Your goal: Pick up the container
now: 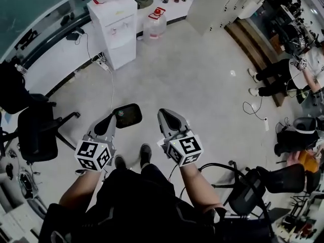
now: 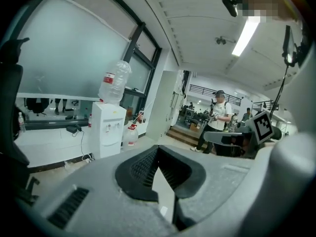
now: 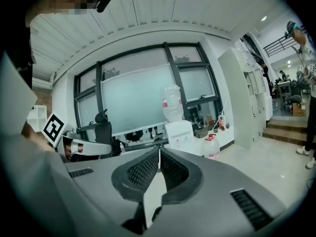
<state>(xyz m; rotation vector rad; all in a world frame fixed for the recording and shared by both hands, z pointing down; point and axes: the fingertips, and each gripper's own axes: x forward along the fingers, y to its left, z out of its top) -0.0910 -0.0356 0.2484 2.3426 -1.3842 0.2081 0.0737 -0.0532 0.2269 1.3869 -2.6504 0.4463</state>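
A clear water jug with a red cap stands on the floor just right of a white water dispenser, far ahead of me. It also shows in the left gripper view, jug, and in the right gripper view, jug. My left gripper and right gripper are held side by side over the floor, well short of the jug. The left gripper is shut with nothing between its jaws. So is the right gripper.
A dark rounded pad lies on the floor between the gripper tips. Black office chairs stand at the left and lower right. A person sits at the right, with a cable on the floor nearby. A tall cabinet stands behind the jug.
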